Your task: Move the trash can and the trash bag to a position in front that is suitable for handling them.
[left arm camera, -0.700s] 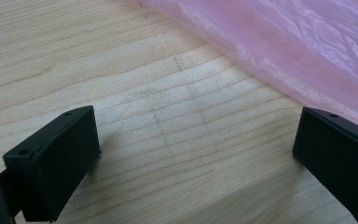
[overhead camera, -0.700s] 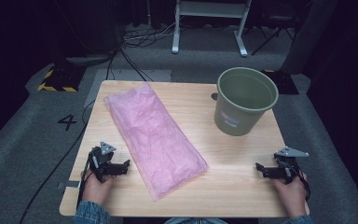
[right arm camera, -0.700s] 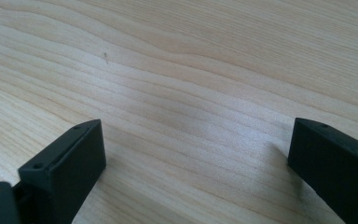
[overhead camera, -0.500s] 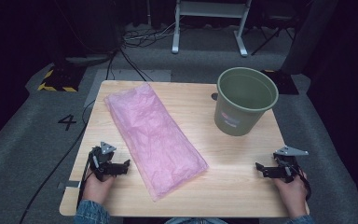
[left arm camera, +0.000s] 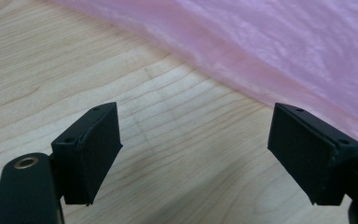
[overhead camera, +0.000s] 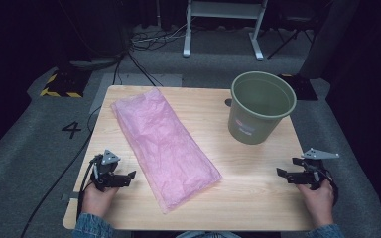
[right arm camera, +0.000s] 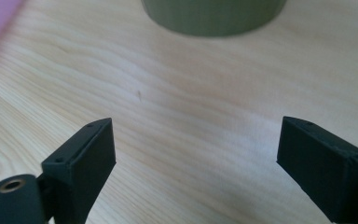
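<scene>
Pink bag (overhead camera: 164, 147) crinkly, flat on wood table (overhead camera: 258, 188); both grippers (overhead camera: 124, 177) (overhead camera: 284, 173) wide open, empty.

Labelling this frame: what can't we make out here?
- Bucket label: high view, too small to read.
- Bucket top: right gripper view, cut off by the upper edge.
- Pink bag opening: high view, lies flat, which end is open cannot be told.
- Bag ends: left gripper view, cut off by edges.
</scene>
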A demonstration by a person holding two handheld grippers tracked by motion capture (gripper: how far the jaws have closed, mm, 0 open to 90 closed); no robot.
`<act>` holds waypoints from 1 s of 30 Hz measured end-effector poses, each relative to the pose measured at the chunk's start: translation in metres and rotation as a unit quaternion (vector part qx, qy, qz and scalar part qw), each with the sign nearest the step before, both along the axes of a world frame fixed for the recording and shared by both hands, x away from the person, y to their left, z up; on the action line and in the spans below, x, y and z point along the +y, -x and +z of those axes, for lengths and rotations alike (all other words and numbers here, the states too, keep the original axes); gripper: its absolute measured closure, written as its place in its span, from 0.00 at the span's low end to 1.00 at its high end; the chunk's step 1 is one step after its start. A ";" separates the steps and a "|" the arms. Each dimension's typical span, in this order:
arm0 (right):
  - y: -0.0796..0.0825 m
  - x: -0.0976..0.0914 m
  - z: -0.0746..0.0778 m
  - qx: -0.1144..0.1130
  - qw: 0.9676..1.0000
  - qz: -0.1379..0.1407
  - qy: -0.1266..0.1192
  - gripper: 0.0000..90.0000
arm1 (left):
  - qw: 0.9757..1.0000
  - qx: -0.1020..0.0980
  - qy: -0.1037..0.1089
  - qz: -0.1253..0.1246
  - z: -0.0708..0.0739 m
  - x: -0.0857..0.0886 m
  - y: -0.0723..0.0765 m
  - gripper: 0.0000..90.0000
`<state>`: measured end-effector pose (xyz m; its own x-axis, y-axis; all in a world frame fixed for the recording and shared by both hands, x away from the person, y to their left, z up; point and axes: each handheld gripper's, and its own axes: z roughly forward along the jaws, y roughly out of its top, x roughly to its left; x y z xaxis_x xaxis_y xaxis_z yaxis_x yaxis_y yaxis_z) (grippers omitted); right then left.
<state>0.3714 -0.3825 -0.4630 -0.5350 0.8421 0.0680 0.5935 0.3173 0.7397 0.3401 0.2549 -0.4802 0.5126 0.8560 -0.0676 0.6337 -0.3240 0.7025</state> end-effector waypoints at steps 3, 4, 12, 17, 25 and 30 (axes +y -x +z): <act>0.001 0.002 0.017 -0.015 1.000 0.013 0.004 0.13 | 1.000 -0.006 0.010 -0.012 0.003 -0.001 0.003 0.19; 0.001 0.003 0.023 -0.019 1.000 0.017 0.003 0.13 | 1.000 -0.009 0.012 -0.014 0.004 -0.001 0.004 0.19; -0.009 0.009 0.069 -0.051 0.998 0.028 0.010 0.16 | 0.999 -0.008 0.016 -0.034 0.011 -0.013 0.008 0.19; -0.017 0.022 0.102 -0.079 0.995 0.055 0.014 0.21 | 0.999 -0.007 0.012 -0.040 0.008 -0.014 0.010 0.19; -0.043 0.048 0.144 -0.089 0.990 0.101 0.034 0.38 | 0.999 -0.015 0.016 -0.028 0.009 -0.010 0.017 0.20; -0.060 0.069 0.159 -0.091 0.985 0.136 0.060 0.52 | 0.999 -0.016 0.024 -0.015 0.006 -0.007 0.021 0.20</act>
<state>0.4318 -0.3134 -0.3037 -0.7358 0.6624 -0.1410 0.3363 0.5381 0.7729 0.3192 0.2479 -0.4743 0.5406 0.8363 -0.0911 0.6016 -0.3087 0.7368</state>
